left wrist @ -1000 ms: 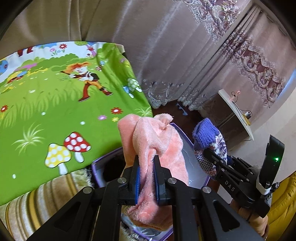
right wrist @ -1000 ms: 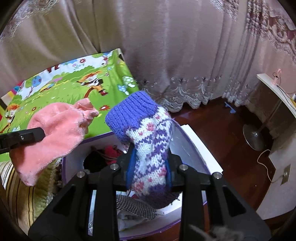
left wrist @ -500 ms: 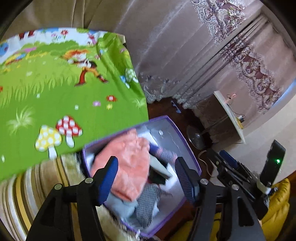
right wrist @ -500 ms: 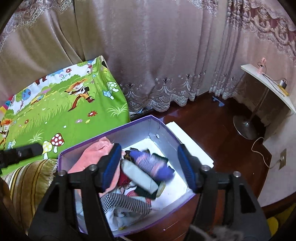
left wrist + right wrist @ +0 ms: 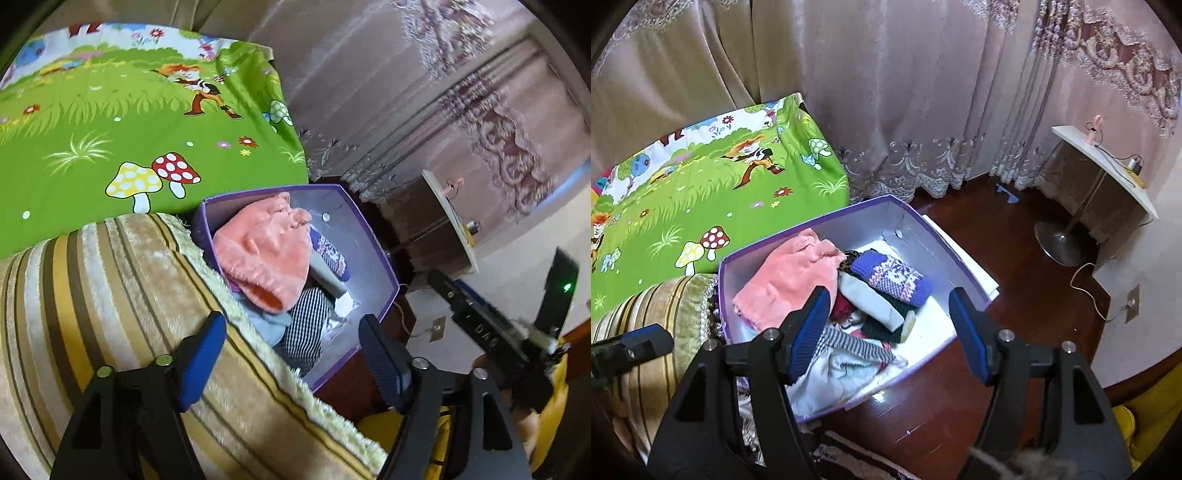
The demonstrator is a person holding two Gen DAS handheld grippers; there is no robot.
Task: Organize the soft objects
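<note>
A purple box (image 5: 945,240) stands on the dark floor, full of soft items. A pink fleece piece (image 5: 790,273) lies at its left and a purple-and-white knitted sock (image 5: 890,277) in the middle, over other clothes. In the left wrist view the pink piece (image 5: 266,251) tops the box (image 5: 380,258). My left gripper (image 5: 291,362) is open and empty above the striped cushion (image 5: 110,280). My right gripper (image 5: 886,328) is open and empty above the box; it also shows in the left wrist view (image 5: 487,325).
A green cartoon bedsheet (image 5: 701,199) lies left of the box. Curtains (image 5: 905,92) hang behind. A white side table (image 5: 1108,166) with a round metal base (image 5: 1060,240) stands at the right, with a cable on the floor. A yellow object (image 5: 443,424) sits at lower right.
Both grippers opened and let go: the pink piece and the knitted sock dropped into the box. Both grippers then drew back; the left one now hangs over the striped cushion.
</note>
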